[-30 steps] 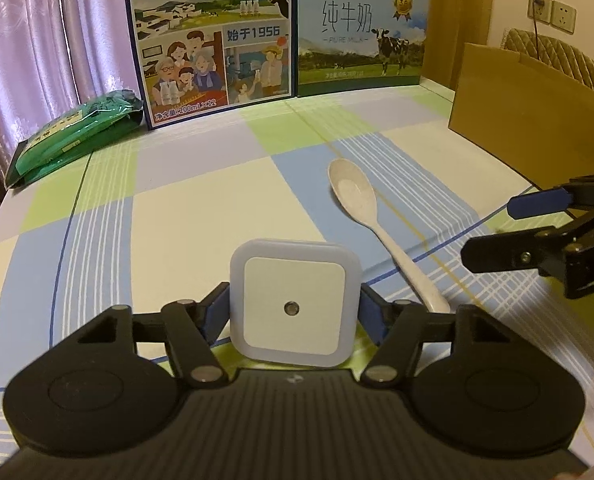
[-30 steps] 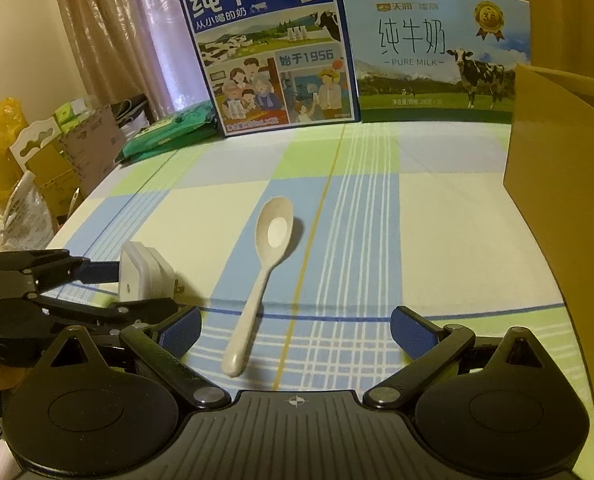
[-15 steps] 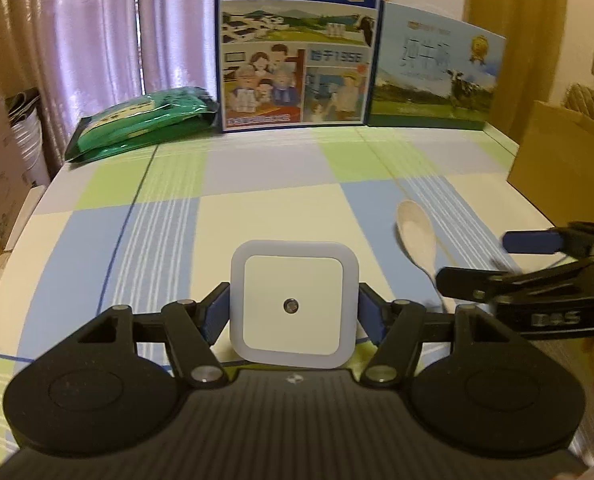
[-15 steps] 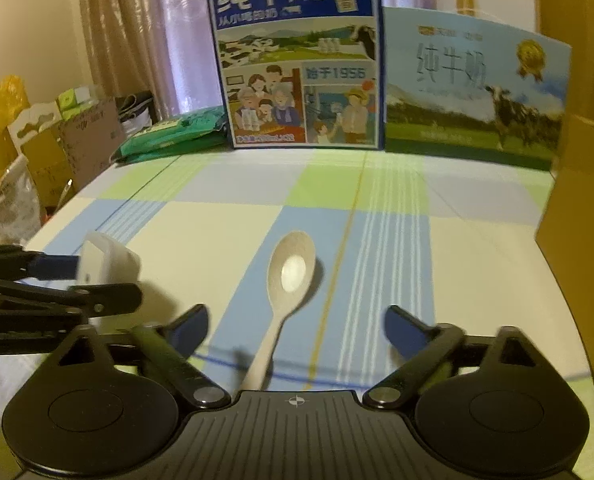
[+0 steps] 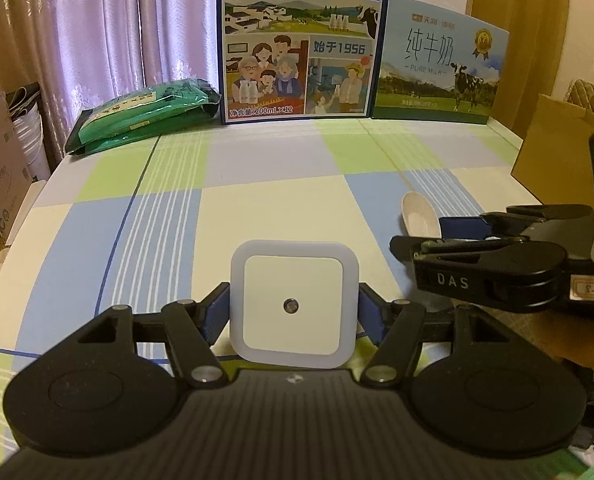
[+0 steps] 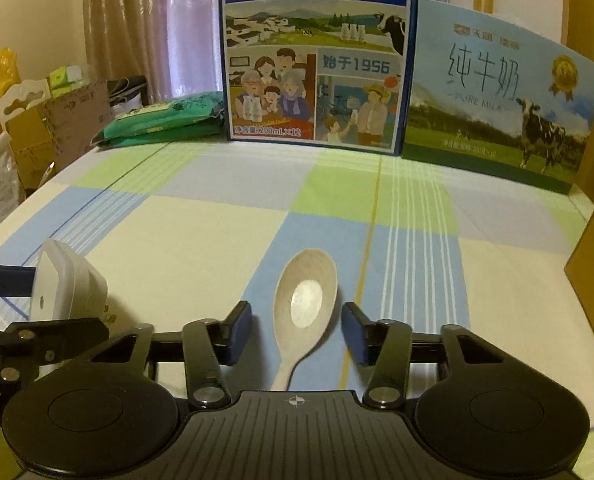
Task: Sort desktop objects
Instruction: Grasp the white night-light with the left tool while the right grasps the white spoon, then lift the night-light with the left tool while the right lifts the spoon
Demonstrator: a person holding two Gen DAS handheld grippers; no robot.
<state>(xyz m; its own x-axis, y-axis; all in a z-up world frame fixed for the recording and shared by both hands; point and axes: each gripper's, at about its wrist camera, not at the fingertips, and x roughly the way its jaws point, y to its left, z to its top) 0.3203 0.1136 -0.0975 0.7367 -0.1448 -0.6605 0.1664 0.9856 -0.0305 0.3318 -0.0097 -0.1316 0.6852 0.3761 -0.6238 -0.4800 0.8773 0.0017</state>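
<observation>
Near the front edge of the table [image 6: 201, 232], with its checked cloth, the sorting is judged to be only partly under way: no item can be seen set down in a final place, and which container is meant to receive things cannot be told, though a brown cardboard box [image 5: 557, 152] is seen at the right edge. One item, a white square night light [image 5: 293, 305], is lifted clear of the cloth, pinched by its two side edges between the blue pads of the left gripper [image 5: 293, 312]; in the right wrist view the same light [image 6: 63, 284] is seen at the left, its plug prongs pointing toward the table's middle. A second item, a pale speckled spoon [image 6: 303, 312], lies flat on the cloth near the front edge, bowl toward the far edge and handle toward the camera. The right gripper [image 6: 297, 332] is held low over it with its jaws spread moderately, one blue pad at each side of the bowl's neck; neither pad appears to touch the spoon, so nothing is gripped on that side. Left to do, by this judgement, are closing on the spoon, lifting it, and placing both items. Along the far edge stand two milk cartons [image 6: 317, 52] and a green packet [image 6: 165, 120], untouched.
</observation>
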